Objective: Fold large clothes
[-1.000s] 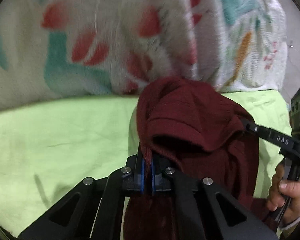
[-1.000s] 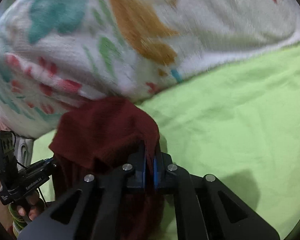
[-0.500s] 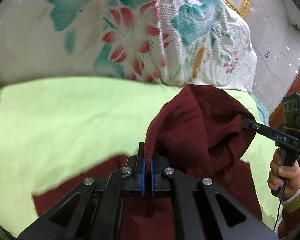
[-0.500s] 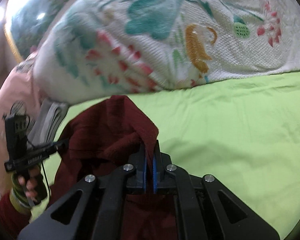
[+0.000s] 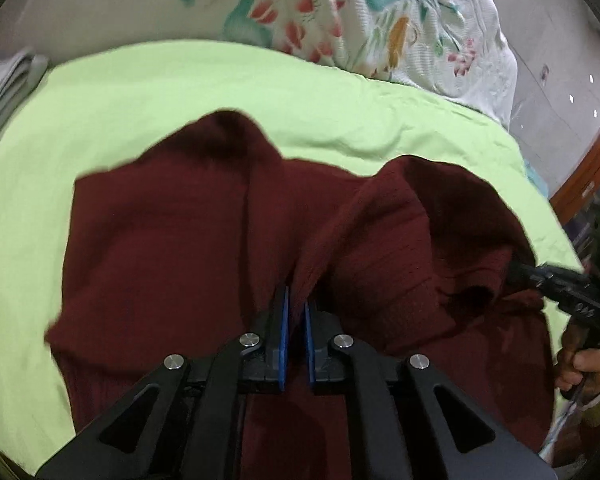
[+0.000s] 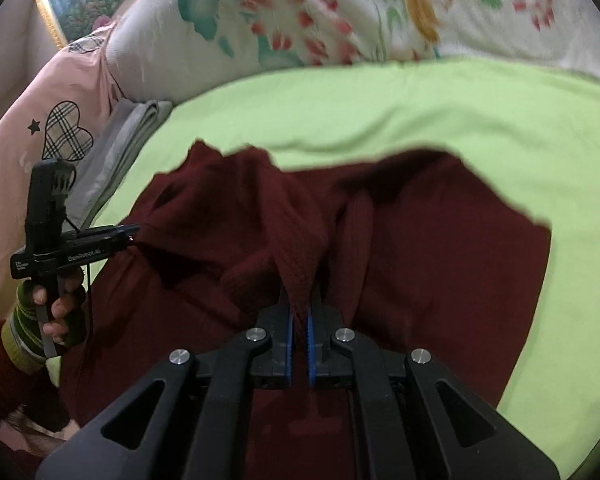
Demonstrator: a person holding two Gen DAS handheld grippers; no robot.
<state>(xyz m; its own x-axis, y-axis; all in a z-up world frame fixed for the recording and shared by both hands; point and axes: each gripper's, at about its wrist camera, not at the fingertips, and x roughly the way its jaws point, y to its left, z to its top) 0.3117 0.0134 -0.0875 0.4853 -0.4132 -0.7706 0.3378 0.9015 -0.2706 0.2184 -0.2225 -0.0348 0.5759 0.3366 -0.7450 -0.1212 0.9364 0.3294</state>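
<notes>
A dark red knit sweater (image 5: 172, 240) lies spread on the lime-green bedsheet (image 5: 140, 96), its far edge toward the floral quilt (image 5: 380, 12). The left gripper (image 5: 295, 308) is clamped on a fold of the sweater, blue pads pinching the knit. The right gripper (image 6: 298, 312) likewise grips a bunched ridge of it. Left of the sweater, at the sheet's edge, sits folded grey cloth (image 6: 128, 136), beside a pink heart-print cover (image 6: 60, 120).

The left gripper (image 6: 134, 236) body, seen from the right wrist view, carries white lettering reading roughly "GenRobot.AI". A smaller label beside it is illegible, as is the blurred marking on the right gripper (image 5: 518, 270).
</notes>
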